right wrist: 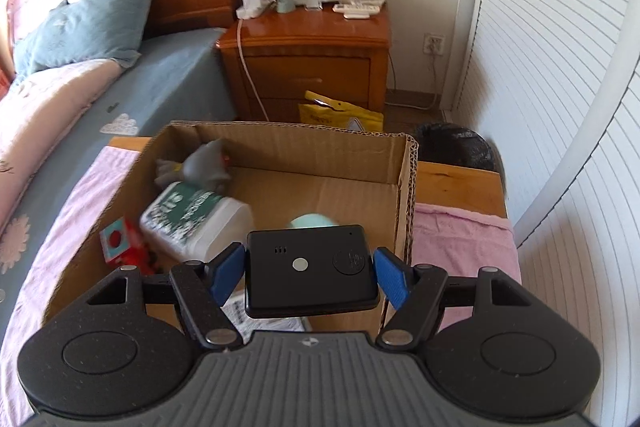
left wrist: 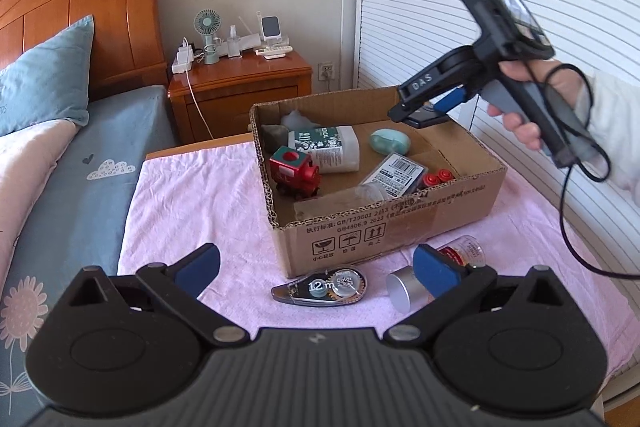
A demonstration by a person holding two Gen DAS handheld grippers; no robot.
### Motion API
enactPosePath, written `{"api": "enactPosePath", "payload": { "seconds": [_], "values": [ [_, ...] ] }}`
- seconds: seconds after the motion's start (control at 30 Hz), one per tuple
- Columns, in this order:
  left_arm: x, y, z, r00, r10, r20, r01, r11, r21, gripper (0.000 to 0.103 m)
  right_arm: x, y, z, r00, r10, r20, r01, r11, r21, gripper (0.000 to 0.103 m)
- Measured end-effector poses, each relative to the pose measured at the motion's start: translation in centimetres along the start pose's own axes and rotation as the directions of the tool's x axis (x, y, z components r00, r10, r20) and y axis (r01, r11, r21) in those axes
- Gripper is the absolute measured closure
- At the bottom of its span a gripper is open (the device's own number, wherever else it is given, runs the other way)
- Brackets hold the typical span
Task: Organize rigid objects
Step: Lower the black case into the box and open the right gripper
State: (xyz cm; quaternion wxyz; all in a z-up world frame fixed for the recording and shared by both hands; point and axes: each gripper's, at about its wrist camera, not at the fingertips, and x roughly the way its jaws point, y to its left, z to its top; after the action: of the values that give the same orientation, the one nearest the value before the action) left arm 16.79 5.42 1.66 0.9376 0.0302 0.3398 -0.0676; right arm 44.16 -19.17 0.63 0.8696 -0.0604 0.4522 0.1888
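An open cardboard box stands on a pink cloth. It holds a red toy train, a white bottle with a green label, a mint oval case and a barcoded case. My right gripper is shut on a black flat device and holds it above the box; it also shows in the left wrist view. My left gripper is open and empty, above a correction tape, a silver cylinder and a small clear jar.
A wooden nightstand with a small fan and chargers stands behind the box. A bed with a blue pillow lies on the left. White louvred doors are on the right. A yellow bag and a black bin sit on the floor.
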Motion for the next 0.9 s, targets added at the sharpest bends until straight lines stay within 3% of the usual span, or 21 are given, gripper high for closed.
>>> {"api": "enactPosePath", "payload": {
  "seconds": [0.33,0.4,0.5,0.73,0.9],
  "values": [
    [2.1,1.7,-0.4,0.999,0.020,-0.039,-0.022,0.999,-0.045,0.001,5.1,0.1,2.6,0.998,-0.040,-0.057,0.041,0.999,0.006,0.028],
    [2.3,1.8,-0.4,0.999,0.024,-0.045,-0.026,0.998,-0.052,0.001,5.1,0.2,2.8,0.998,-0.041,-0.052,0.041,0.999,0.007,0.022],
    [2.3,1.8,-0.6,0.998,0.030,-0.056,-0.033,0.998,-0.053,0.001,4.2,0.3,2.8,0.999,-0.039,-0.028,0.039,0.999,0.014,0.012],
    [1.3,1.7,-1.0,0.998,0.020,-0.067,-0.025,0.997,-0.074,0.001,-0.1,0.4,1.3,0.999,-0.024,0.025,0.023,0.999,0.033,0.005],
    [0.7,1.4,-1.6,0.994,0.078,-0.079,-0.083,0.994,-0.071,0.001,-4.2,0.9,-1.7,0.997,-0.022,0.069,0.019,0.999,0.047,0.001]
  ]
}}
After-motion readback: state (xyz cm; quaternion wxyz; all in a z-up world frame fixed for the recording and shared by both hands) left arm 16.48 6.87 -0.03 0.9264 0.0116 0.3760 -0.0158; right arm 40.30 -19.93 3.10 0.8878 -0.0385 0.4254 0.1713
